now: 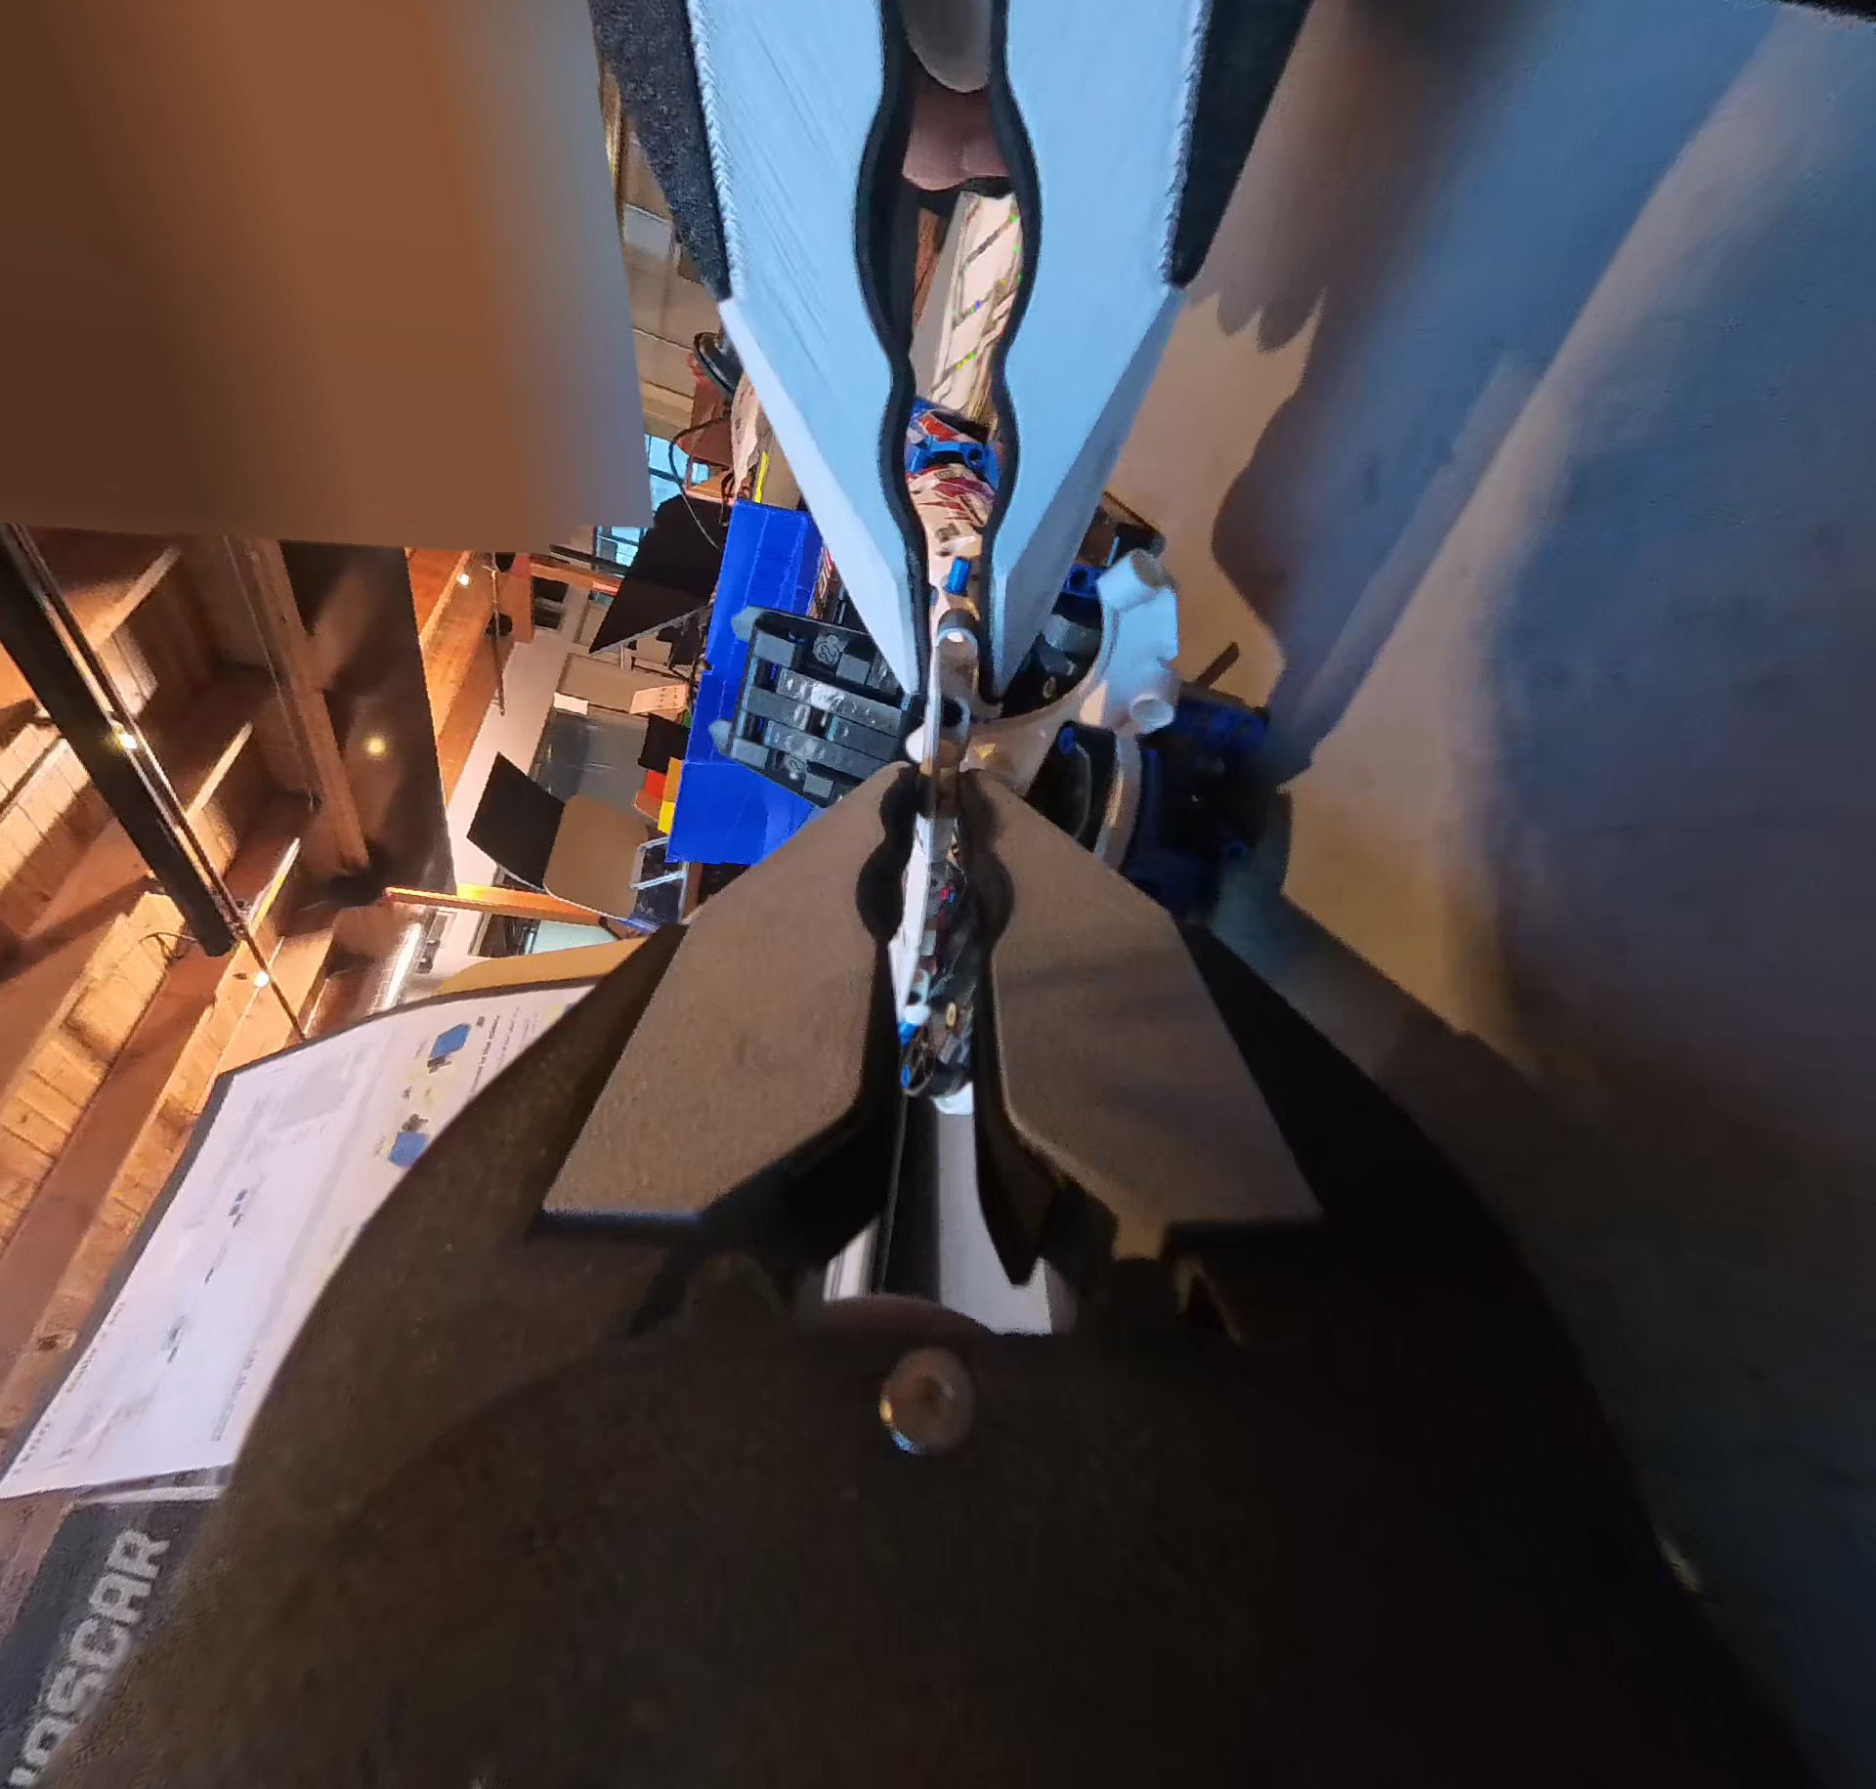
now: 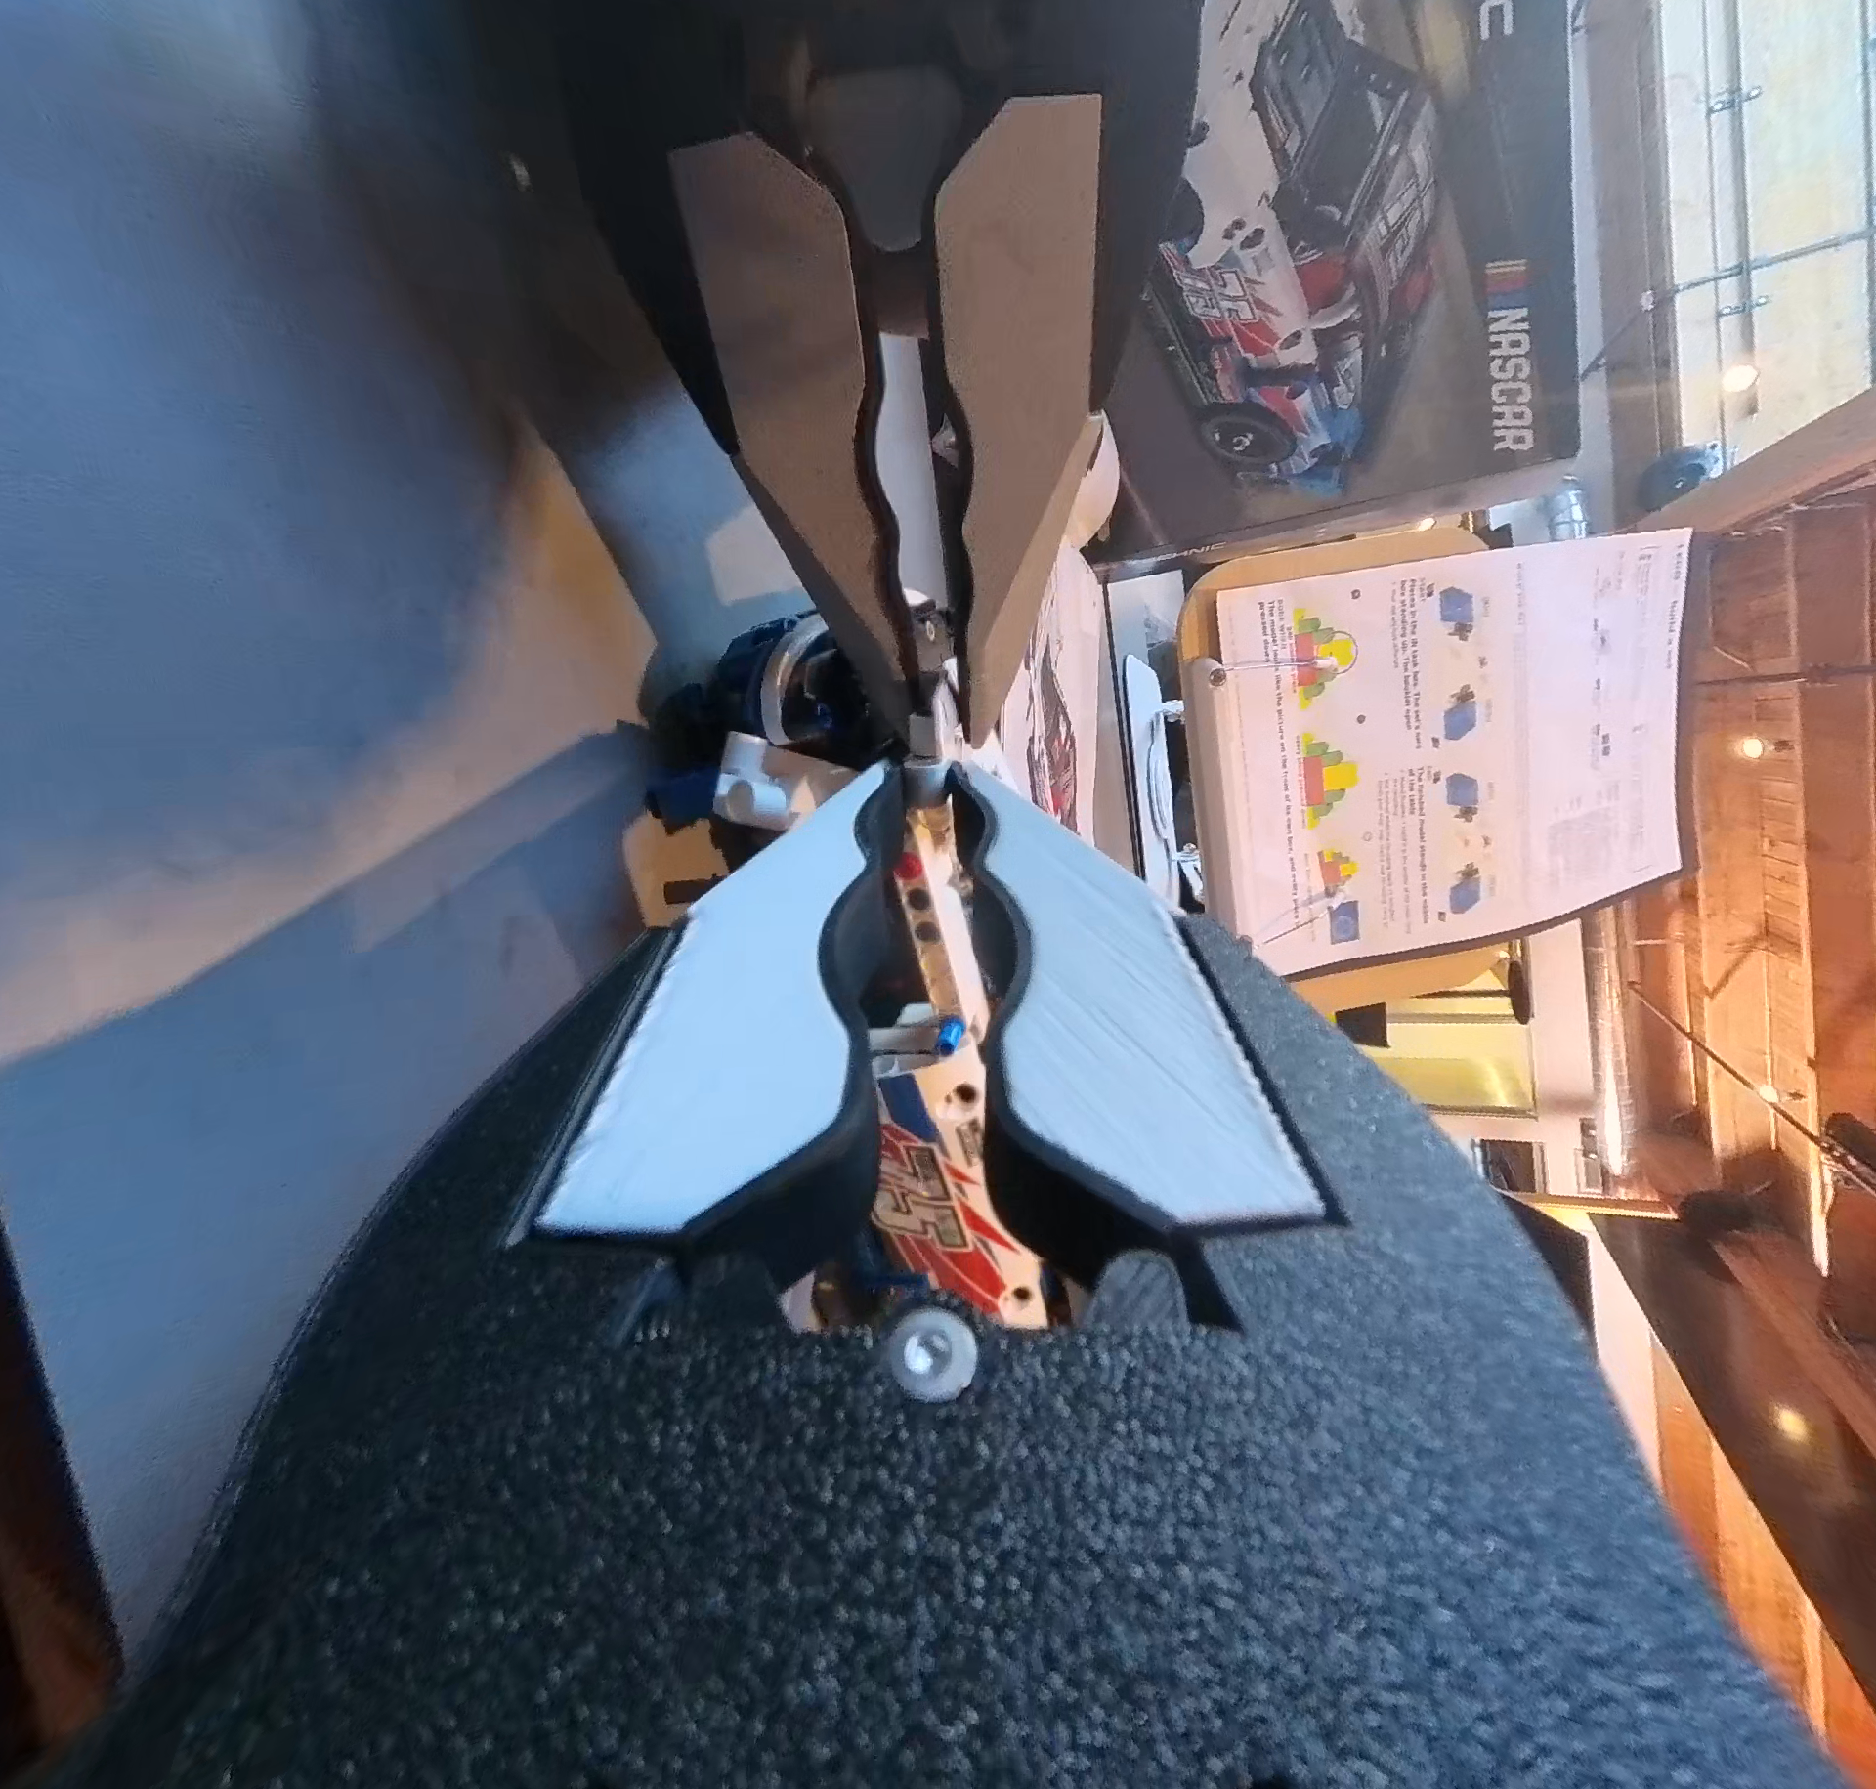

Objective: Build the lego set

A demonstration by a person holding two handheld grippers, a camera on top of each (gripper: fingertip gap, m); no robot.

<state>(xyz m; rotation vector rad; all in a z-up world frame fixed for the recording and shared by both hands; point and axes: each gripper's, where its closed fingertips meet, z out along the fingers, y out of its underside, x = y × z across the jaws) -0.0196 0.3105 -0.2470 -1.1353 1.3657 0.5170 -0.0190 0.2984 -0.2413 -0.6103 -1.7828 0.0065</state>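
Note:
The lego car (image 2: 939, 1187) is white with red and blue stickers and lies behind my right gripper's white fingers (image 2: 711, 1050). Its white and blue parts also show in the left wrist view (image 1: 1137, 624). The two grippers meet tip to tip. My right gripper (image 2: 922, 778) is shut on a small grey piece (image 2: 922, 747) at the car's edge. My left gripper (image 1: 936, 776), with dark fingers (image 1: 731, 1050), is shut on the same grey piece (image 1: 949, 700) from the other side. The left gripper (image 2: 924, 695) comes from above in the right wrist view, and the right gripper (image 1: 954, 659) comes from above in the left wrist view.
The set's box (image 2: 1421, 218) stands behind the car. A printed instruction sheet (image 2: 1452, 756) leans beside it and also shows in the left wrist view (image 1: 254, 1233). A black grille part (image 1: 812, 705) and a blue bin (image 1: 756, 583) lie beyond the tips. The grey tabletop (image 2: 254, 421) fills one side.

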